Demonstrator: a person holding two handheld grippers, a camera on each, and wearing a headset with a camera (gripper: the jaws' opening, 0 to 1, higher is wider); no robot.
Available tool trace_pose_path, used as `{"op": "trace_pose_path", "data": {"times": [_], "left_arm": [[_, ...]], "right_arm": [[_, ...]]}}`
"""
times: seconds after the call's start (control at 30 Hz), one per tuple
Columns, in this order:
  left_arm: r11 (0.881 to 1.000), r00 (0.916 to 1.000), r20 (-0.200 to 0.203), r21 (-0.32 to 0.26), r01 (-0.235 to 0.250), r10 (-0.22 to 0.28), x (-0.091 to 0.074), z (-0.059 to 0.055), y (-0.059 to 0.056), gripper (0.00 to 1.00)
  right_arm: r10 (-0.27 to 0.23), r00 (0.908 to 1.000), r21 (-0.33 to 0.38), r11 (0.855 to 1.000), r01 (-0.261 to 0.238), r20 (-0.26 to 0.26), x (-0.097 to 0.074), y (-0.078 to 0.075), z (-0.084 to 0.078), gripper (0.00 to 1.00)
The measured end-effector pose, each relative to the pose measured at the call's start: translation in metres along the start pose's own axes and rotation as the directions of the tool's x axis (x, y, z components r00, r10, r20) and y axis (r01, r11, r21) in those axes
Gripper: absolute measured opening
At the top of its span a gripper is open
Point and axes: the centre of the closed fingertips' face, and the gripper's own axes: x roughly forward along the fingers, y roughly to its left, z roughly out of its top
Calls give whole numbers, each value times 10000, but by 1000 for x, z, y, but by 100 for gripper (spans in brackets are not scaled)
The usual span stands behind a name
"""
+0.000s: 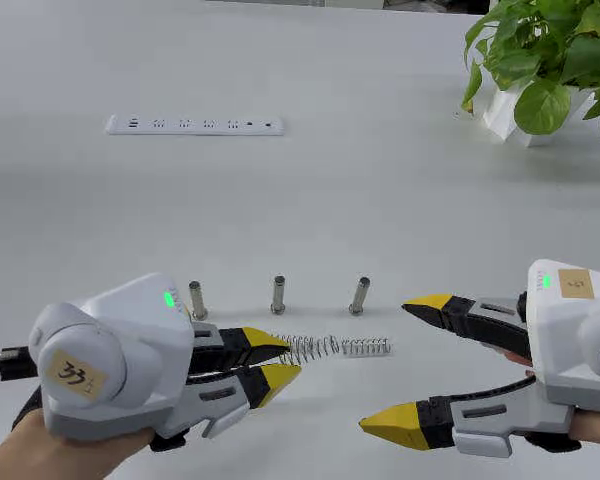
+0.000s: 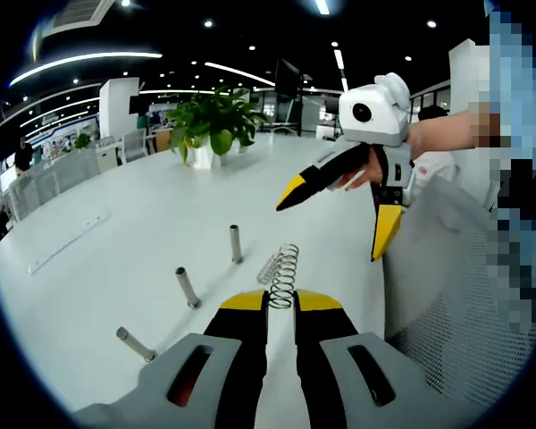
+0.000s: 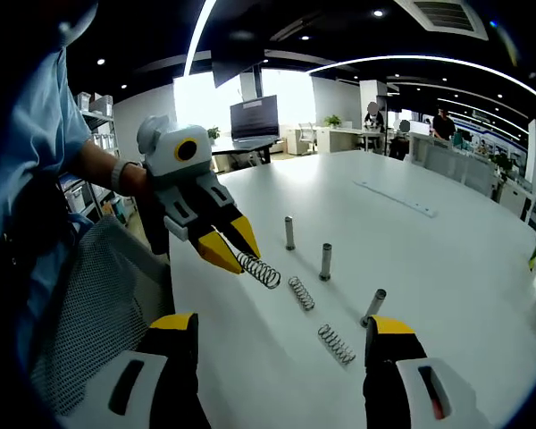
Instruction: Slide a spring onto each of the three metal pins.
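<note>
Spring (image 1: 310, 347) sits clamped in the level left gripper (image 1: 292, 356); right gripper (image 1: 384, 365) hovers, jaws wide apart.

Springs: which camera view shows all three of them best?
The right gripper view: the three springs appear separately in a row, beside the pins. In the head view they run together in one line. In the left gripper view they overlap at the tips of the left claw.

Near centre: left gripper (image 2: 281, 300), jaws almost together, pinching the end of a spring (image 2: 286, 268). Left: three upright metal pins (image 2: 187, 287). Far right: right gripper (image 2: 330, 231), jaws spread wide.
</note>
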Motion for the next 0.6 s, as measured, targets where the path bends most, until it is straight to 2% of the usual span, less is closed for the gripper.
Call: {"op": "trace_pose_path", "data": {"times": [0.07,0.13,0.17,0.23,0.37,0.43,0.47,0.5,0.6], "left_arm": [[10000,9999,17,9,99,-99,0,2,-1,7],[9999,9999,54,46,145,-146,1,4,-1,7],[9999,9998,81,53,154,-154,1,5,-1,7],[9999,9998,138,60,134,-134,1,7,0,7],[10000,9996,268,-1,78,-78,2,11,1,7],[10000,9995,314,4,75,-76,2,12,0,7],[10000,9995,322,15,72,-72,2,13,0,7],[10000,9994,345,8,61,-62,2,13,0,7],[10000,9992,406,-7,55,-55,3,15,0,7]], "right_arm": [[210,9998,-222,9995,-210,-12,0,1,4,68],[413,9990,-54,9991,-413,140,0,3,9,61],[622,9971,367,9973,-639,440,1,6,14,58],[712,9937,934,9925,-792,864,0,6,21,53],[563,9860,1749,9810,-838,1568,1,3,30,47],[591,9825,2300,9681,-996,1768,2,4,32,43],[687,9816,2632,9579,-1148,1781,2,5,31,40],[694,9765,3048,9434,-1306,2038,3,5,34,38],[472,9683,3603,9228,-1363,2453,0,-6,37,36]]}}
